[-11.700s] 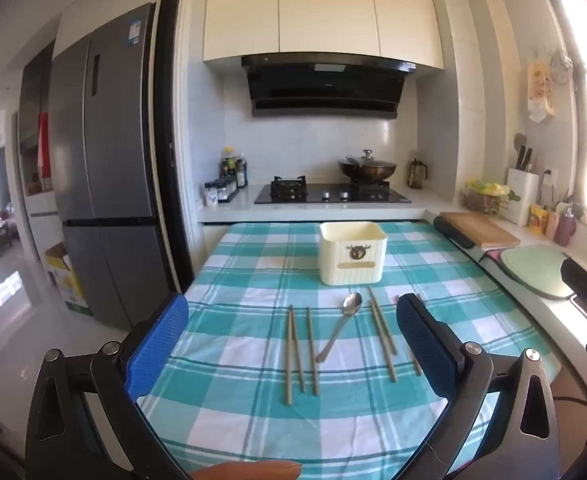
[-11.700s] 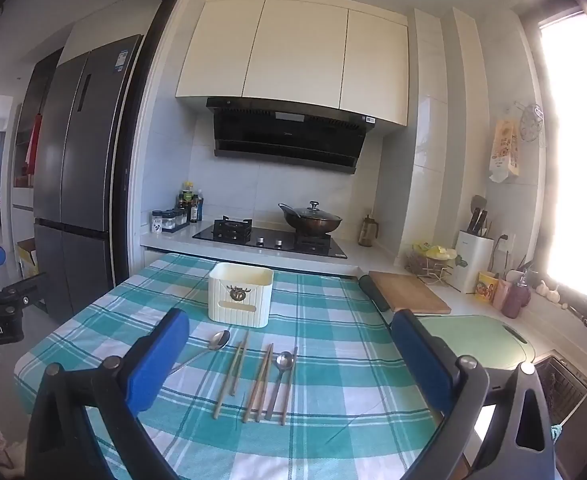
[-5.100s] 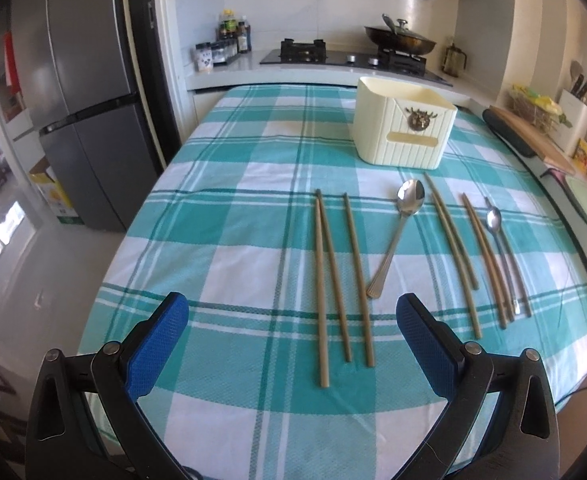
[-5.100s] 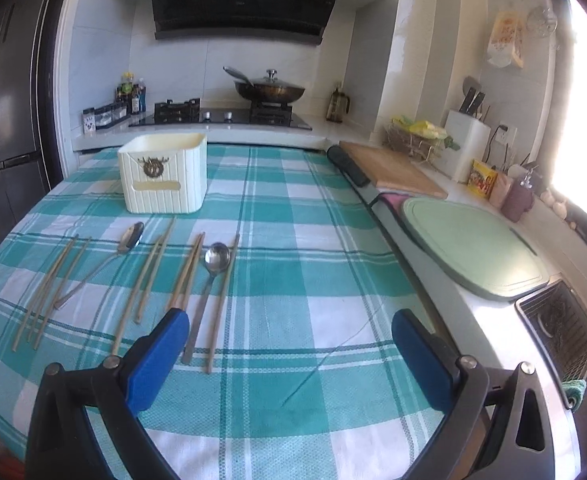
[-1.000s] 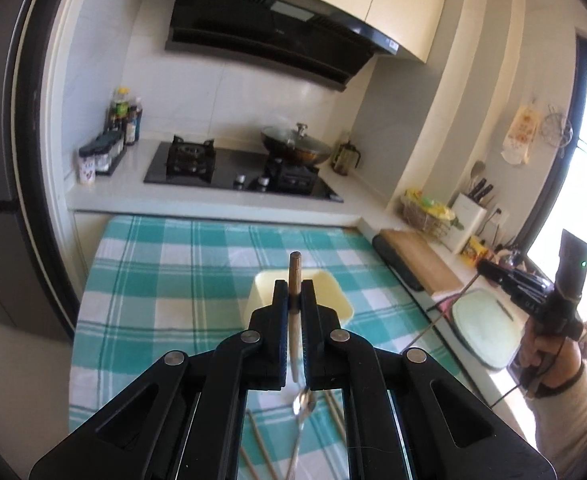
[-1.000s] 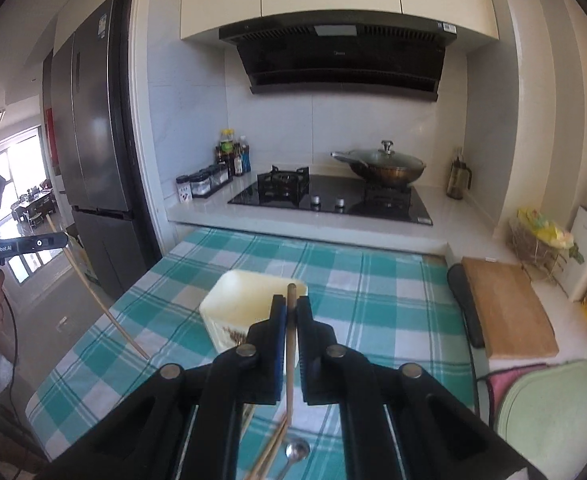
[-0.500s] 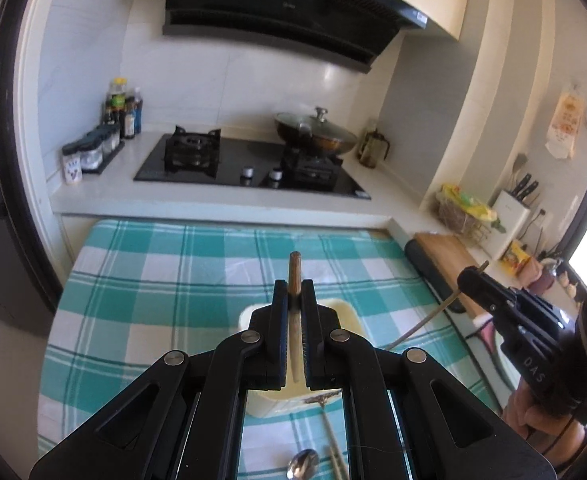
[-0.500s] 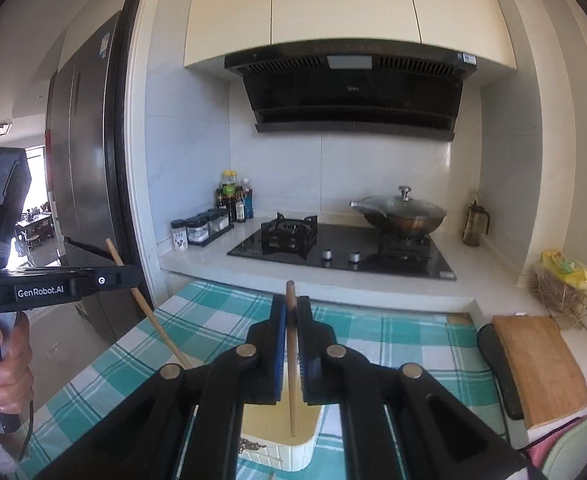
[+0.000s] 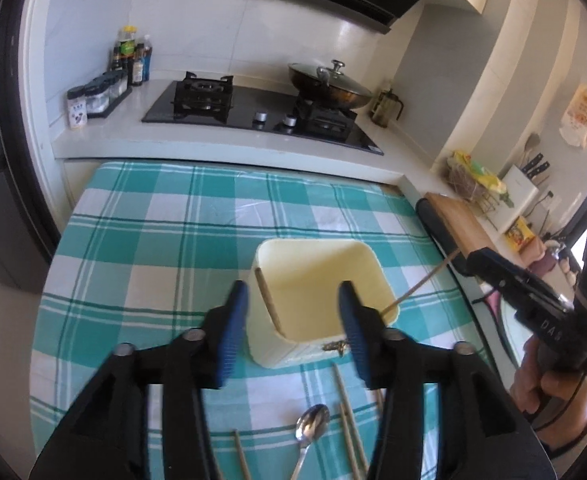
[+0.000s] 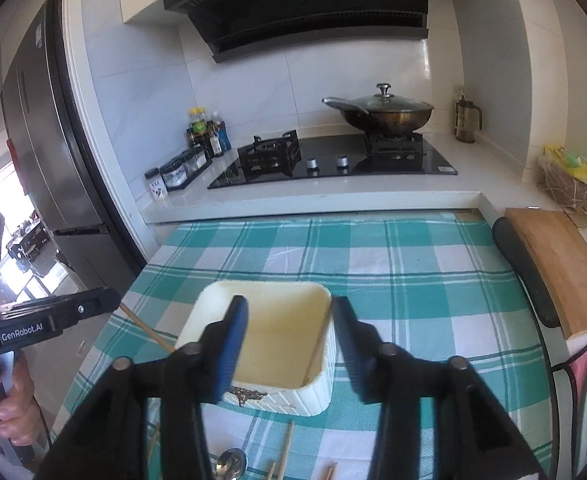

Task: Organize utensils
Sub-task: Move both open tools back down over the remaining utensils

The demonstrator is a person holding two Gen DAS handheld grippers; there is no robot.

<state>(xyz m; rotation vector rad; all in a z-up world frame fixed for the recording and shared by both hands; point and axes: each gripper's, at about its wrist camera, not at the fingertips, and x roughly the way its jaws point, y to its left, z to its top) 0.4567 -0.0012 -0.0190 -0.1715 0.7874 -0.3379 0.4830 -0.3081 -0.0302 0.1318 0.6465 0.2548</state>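
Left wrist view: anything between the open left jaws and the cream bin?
No. The left gripper hangs open just over the bin; nothing intervenes. A chopstick leans inside it.

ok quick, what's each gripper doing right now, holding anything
Left gripper: jaws just opened, nothing held; its wooden chopstick stands in the cream plastic utensil box.
Right gripper: just opened too, chopstick dropped in.

The checked tablecloth (image 9: 153, 240) carries a cream bin (image 9: 285, 344) (upright), chopsticks (image 9: 347, 420), a spoon (image 9: 311, 430).
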